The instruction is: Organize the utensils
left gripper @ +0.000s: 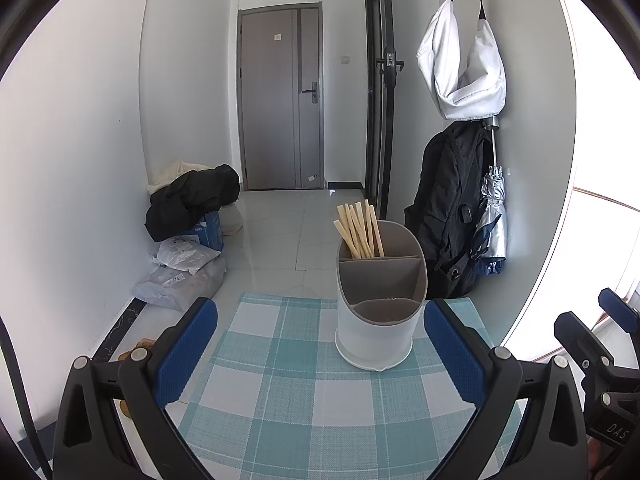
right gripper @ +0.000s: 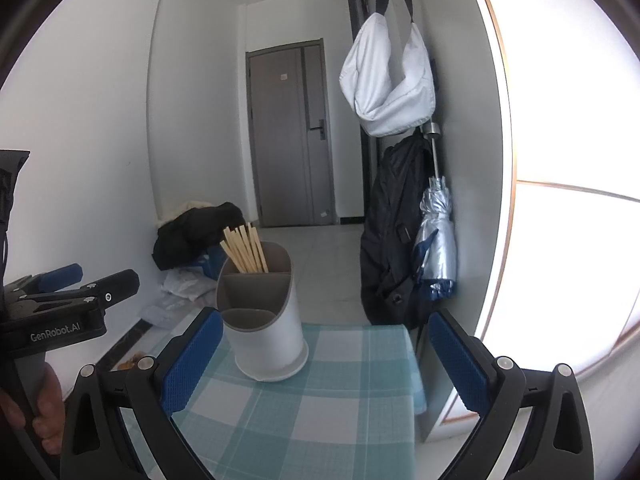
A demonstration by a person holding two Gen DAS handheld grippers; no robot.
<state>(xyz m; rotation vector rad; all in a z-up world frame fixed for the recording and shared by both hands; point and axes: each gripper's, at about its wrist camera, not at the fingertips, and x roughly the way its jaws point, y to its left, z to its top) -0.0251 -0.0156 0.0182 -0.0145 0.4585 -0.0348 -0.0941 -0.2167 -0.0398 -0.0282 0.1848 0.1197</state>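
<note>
I see both tongs, left tongs (left gripper: 320, 356) and right tongs (right gripper: 320, 360), wide open and empty. The holder (left gripper: 378, 296) stands upright near the surface's far edge, chopsticks (left gripper: 358, 230) in its rear compartment, ahead of both, slightly nearer the left.

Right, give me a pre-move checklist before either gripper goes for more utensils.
1. Left gripper open and holding nothing: ok.
2. Right gripper open and holding nothing: ok.
3. Utensil holder upright on the checked placemat: ok.
4. Chopsticks all in the far compartment, leaning but contained: ok.
5. Middle and near compartments free for other utensils: ok.
6. Loose utensils left to sort: cannot tell, none in either view.
</note>
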